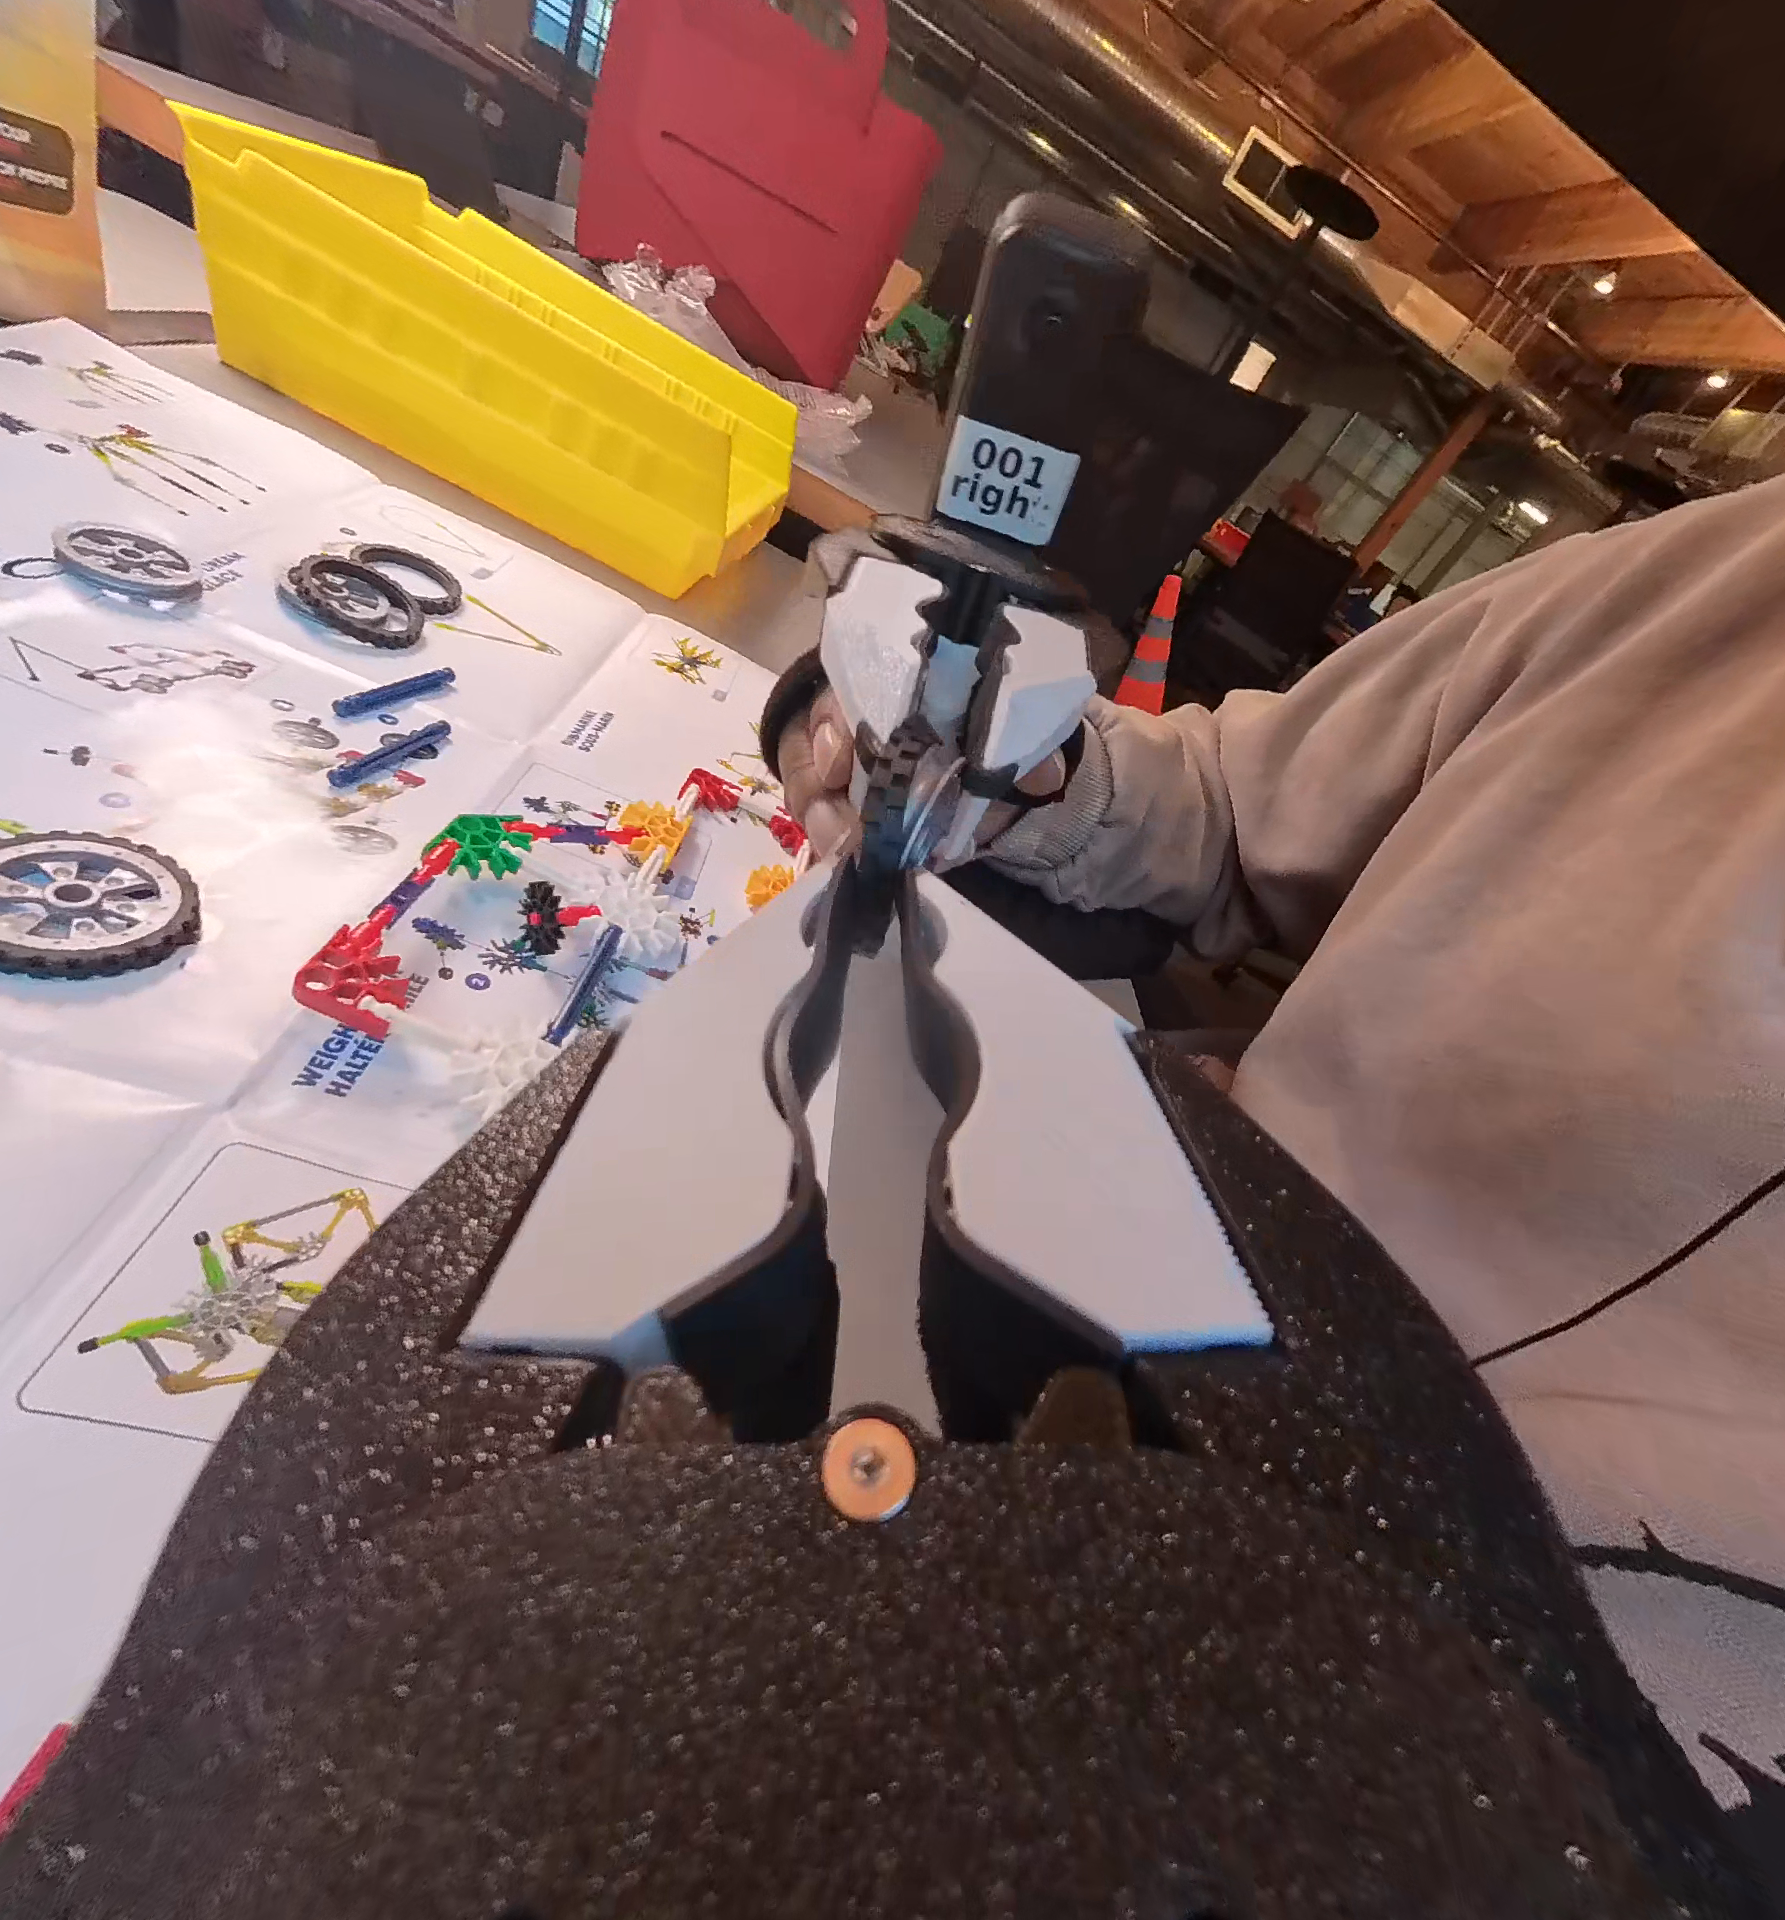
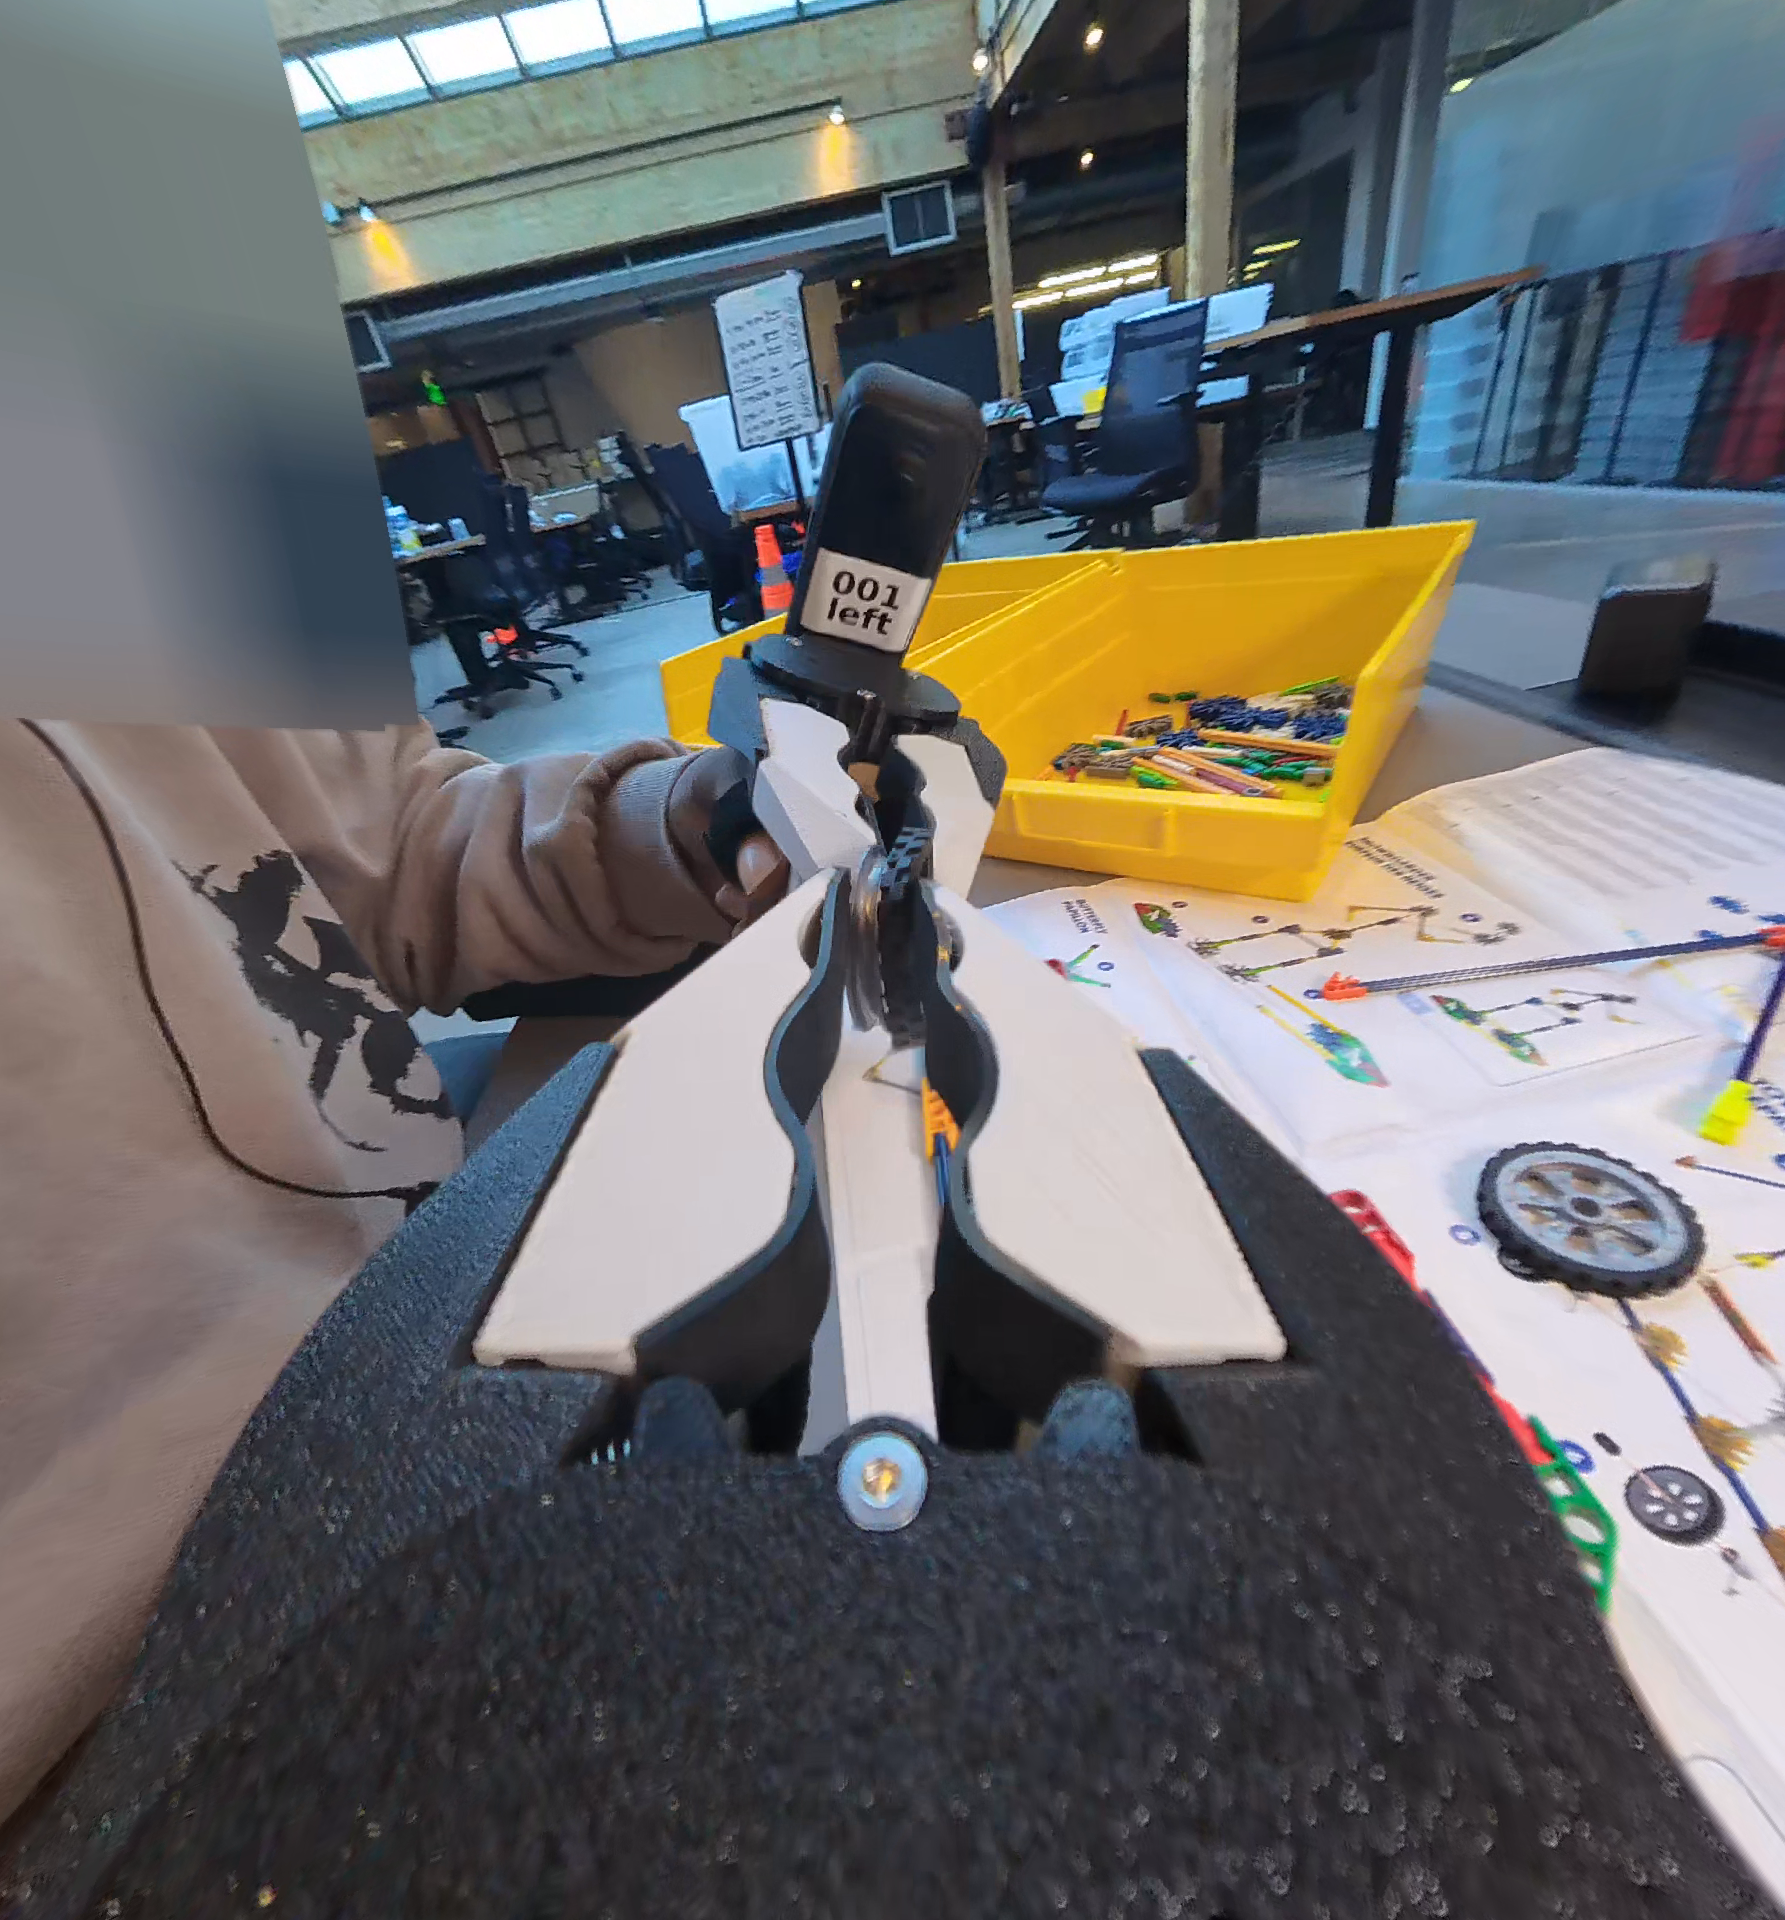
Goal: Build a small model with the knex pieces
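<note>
The bin (image 1: pixel 472 343) at upper left of the left wrist view is bright yellow; behind it stands a red case (image 1: pixel 753 156). The sheet (image 1: pixel 192 1070) under everything is white with small multicoloured drawings. On it at left lies a wheel (image 1: pixel 65 902) with a black knobbly tyre and silver spokes. Two rods (image 1: pixel 391 722) near the centre are dark blue. The frame (image 1: pixel 472 914) of red, green, yellow and white pieces lies at mid left. Both grippers, left (image 1: pixel 872 883) and right (image 2: pixel 883 914), have white fingers with black pads on speckled black bodies. The sleeve (image 1: pixel 1490 748) at right is beige. A cone (image 1: pixel 1153 649) is orange with grey bands.
</note>
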`<state>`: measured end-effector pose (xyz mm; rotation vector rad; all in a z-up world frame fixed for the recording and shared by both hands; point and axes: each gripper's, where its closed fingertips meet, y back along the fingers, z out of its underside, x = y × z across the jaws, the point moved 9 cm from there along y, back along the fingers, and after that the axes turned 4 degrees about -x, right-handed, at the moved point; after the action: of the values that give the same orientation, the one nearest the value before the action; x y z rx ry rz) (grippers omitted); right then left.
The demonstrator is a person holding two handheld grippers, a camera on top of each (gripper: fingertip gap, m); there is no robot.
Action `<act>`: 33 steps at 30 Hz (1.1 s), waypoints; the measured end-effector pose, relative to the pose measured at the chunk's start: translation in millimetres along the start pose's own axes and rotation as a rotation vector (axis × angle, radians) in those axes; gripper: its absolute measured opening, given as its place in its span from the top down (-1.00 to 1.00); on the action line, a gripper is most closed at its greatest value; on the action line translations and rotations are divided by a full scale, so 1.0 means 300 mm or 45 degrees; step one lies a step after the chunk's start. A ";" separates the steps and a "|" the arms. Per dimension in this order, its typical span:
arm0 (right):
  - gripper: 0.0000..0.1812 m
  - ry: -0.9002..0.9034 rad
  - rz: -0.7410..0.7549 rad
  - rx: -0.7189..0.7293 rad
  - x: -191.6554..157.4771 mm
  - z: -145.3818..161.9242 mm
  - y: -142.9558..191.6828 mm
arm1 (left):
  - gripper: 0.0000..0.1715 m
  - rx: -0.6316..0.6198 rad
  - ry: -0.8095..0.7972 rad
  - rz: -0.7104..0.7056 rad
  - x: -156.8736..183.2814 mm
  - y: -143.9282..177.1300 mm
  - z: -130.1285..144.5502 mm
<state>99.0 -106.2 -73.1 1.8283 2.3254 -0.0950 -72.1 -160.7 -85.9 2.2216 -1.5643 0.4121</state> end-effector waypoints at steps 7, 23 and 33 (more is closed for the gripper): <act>0.91 0.102 0.038 0.125 -0.043 -0.042 0.002 | 0.94 0.209 -0.054 0.085 0.022 0.000 -0.014; 0.89 -0.523 -0.456 0.278 -0.027 -0.003 -0.027 | 0.96 0.255 -0.243 0.178 0.086 0.007 -0.050; 0.93 -0.883 -0.709 0.307 -0.016 0.051 -0.058 | 0.96 0.073 -0.494 0.066 0.126 0.018 -0.046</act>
<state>84.6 -117.5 -88.2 0.9217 2.2496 -0.9465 -64.9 -187.2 -56.0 2.4150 -1.8225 0.0376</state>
